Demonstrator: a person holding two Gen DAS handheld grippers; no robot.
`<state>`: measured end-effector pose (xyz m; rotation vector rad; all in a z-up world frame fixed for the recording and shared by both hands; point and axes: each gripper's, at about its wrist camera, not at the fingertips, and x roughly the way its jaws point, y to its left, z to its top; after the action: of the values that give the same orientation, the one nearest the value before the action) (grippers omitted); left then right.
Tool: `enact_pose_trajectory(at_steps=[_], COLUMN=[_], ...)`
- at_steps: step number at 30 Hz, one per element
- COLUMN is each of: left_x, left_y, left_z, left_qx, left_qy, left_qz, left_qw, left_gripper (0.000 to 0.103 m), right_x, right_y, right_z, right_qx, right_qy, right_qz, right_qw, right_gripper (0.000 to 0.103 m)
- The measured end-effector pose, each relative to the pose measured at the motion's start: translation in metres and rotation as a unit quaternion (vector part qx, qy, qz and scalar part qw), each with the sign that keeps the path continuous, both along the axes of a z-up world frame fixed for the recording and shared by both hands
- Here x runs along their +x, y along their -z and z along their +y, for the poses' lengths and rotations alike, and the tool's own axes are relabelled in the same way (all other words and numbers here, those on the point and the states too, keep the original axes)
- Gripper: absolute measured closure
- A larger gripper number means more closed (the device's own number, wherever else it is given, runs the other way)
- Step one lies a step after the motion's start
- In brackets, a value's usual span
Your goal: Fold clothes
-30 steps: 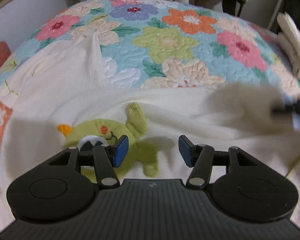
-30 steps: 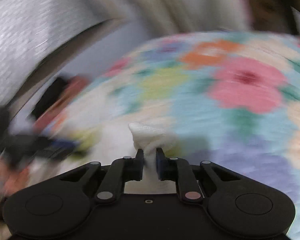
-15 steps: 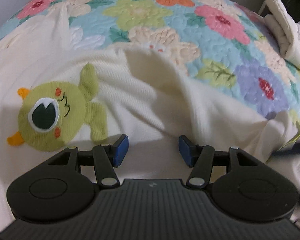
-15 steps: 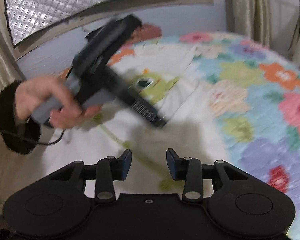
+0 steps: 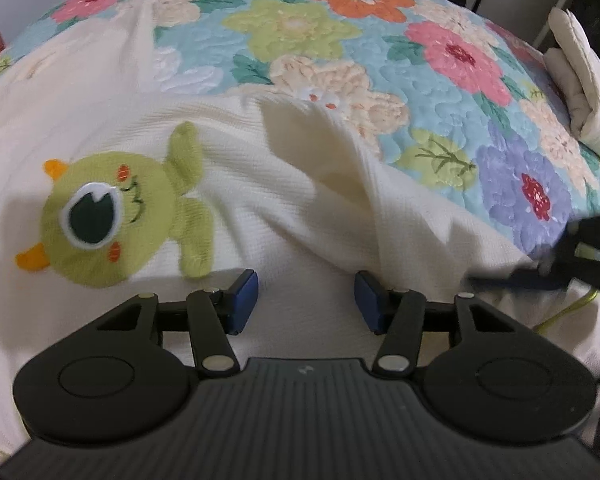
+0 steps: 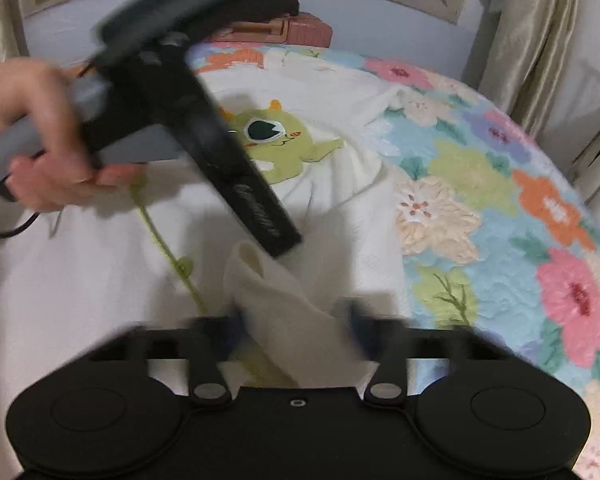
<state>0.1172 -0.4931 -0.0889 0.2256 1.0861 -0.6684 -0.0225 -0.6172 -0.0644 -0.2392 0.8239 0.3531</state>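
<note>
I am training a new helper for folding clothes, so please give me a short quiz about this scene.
1. Fill in: the green monster patch on the cream garment has ___ horns.
2. The garment lies on: A) a floral quilt B) a wooden table C) a bare floor.
3. True or false: the fingers of the left gripper are closed on the patch.
Key: 1 orange. 2 A. 3 false; the fingers stand apart and grip nothing.
</note>
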Motion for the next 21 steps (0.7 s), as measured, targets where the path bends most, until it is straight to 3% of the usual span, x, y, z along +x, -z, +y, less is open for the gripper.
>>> enact_pose_trajectory(at_steps=[2, 4, 7, 10, 13, 16, 18, 21], left_x=[0.000, 0.004, 0.011, 0.007, 0.001, 0.002, 0.003, 0.001], left_y=[-0.006, -0.009, 0.001, 0.007, 0.006, 0.005, 0.005, 0.001], left_z=[0.009, 0.017, 0.020, 0.016, 0.017, 0.021, 0.025, 0.037], left_qx=[0.000, 0.006, 0.024, 0.047, 0.050, 0.049, 0.051, 0.040], left_qy=[-0.008, -0.028, -0.061, -0.061, -0.051, -0.054, -0.057, -0.061], left_qz=[-0.015, -0.030, -0.024, -0.041, -0.050, -0.046, -0.046, -0.027], left_qw=[0.9998, 0.9991, 0.9975, 0.9962, 0.9962, 0.9963, 0.9960, 0.9970], left_gripper=[0.051, 0.051, 0.051, 0.051, 0.050, 0.050, 0.050, 0.050], right_x=[0.005, 0.008, 0.012, 0.012, 0.009, 0.017, 0.029, 0.026], right_y=[-0.008, -0.019, -0.027, -0.026, -0.029, -0.026, -0.013, -0.001], right_z=[-0.020, -0.054, -0.109, -0.158, -0.187, -0.194, -0.199, -0.207], right_qx=[0.042, 0.075, 0.084, 0.087, 0.093, 0.069, 0.065, 0.081], right_qy=[0.040, 0.117, 0.242, 0.329, 0.364, 0.356, 0.352, 0.394], right_qz=[-0.011, -0.035, -0.066, -0.077, -0.090, -0.081, -0.052, -0.012], right_qw=[0.998, 0.990, 0.964, 0.937, 0.922, 0.928, 0.932, 0.915], right_gripper=[0.094, 0.096, 0.096, 0.097, 0.097, 0.098, 0.096, 0.071])
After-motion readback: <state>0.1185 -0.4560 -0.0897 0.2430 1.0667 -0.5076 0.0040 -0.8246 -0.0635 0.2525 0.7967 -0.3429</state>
